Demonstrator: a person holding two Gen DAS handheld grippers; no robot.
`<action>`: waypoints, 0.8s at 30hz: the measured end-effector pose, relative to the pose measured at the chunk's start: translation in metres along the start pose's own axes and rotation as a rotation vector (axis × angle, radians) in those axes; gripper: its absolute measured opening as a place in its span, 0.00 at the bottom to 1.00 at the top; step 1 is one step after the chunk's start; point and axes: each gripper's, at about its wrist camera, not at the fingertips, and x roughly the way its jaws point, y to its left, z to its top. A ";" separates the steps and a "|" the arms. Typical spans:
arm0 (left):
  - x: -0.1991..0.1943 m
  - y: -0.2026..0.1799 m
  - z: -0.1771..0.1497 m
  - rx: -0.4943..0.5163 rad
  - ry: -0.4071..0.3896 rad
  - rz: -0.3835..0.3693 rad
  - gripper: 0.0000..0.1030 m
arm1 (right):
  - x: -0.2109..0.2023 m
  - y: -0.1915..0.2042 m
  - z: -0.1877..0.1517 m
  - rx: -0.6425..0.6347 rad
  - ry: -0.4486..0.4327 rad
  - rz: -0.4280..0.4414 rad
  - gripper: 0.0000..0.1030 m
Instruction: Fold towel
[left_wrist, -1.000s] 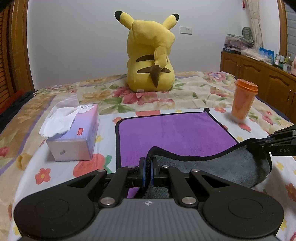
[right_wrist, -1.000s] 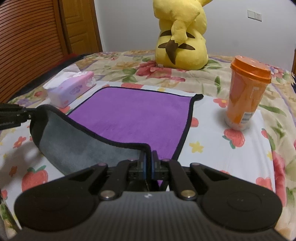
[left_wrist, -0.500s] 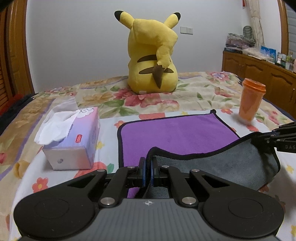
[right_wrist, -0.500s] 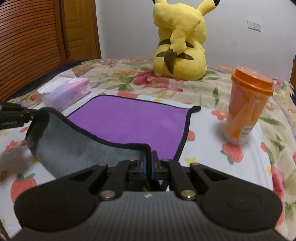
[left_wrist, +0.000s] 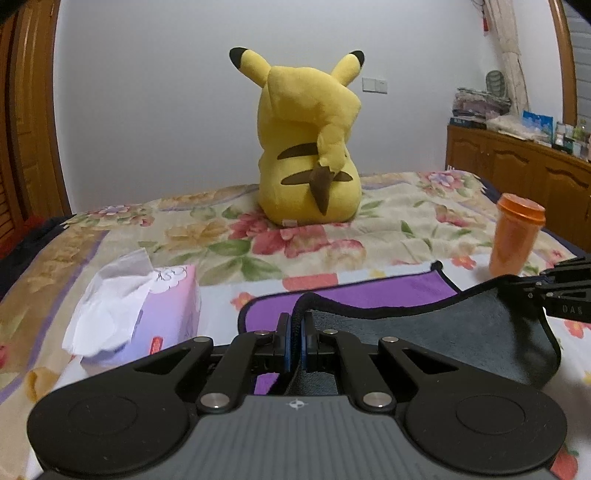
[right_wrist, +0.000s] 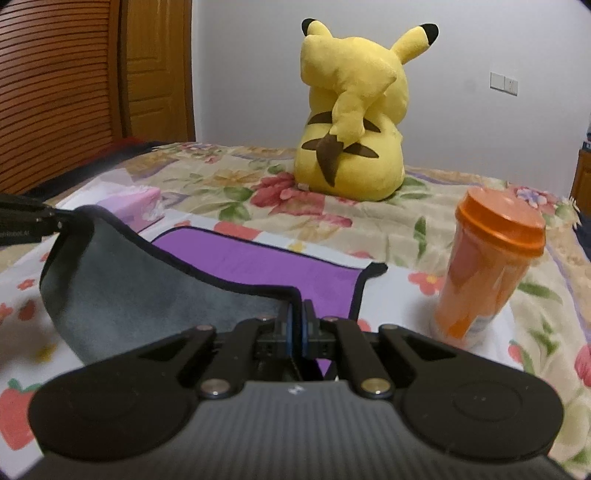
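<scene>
The towel (left_wrist: 436, 328) is purple on top, grey underneath, with black trim, and lies on the flowered bed. Its near edge is lifted and curls over, grey side showing; the far purple part (right_wrist: 258, 266) lies flat. My left gripper (left_wrist: 294, 325) is shut on the near left corner. My right gripper (right_wrist: 297, 314) is shut on the near right corner. Each gripper shows at the edge of the other's view, the right one (left_wrist: 565, 295) and the left one (right_wrist: 26, 221), pinching the trim.
A tissue box (left_wrist: 147, 325) stands left of the towel. An orange lidded cup (right_wrist: 491, 269) stands right of it. A yellow plush toy (left_wrist: 310, 147) sits behind on the bed. A wooden cabinet (left_wrist: 524, 177) lines the right wall.
Both grippers have carried the towel's near edge forward towards the far edge. Less purple shows; the tissue box, cup and plush toy look nearer.
</scene>
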 end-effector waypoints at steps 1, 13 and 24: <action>0.003 0.001 0.001 -0.001 -0.001 0.002 0.08 | 0.002 -0.001 0.001 -0.003 -0.002 -0.002 0.05; 0.033 0.008 0.019 -0.048 -0.039 0.017 0.08 | 0.028 -0.014 0.013 -0.009 -0.037 -0.016 0.05; 0.047 0.018 0.032 -0.042 -0.077 0.063 0.08 | 0.039 -0.018 0.032 -0.037 -0.112 -0.048 0.05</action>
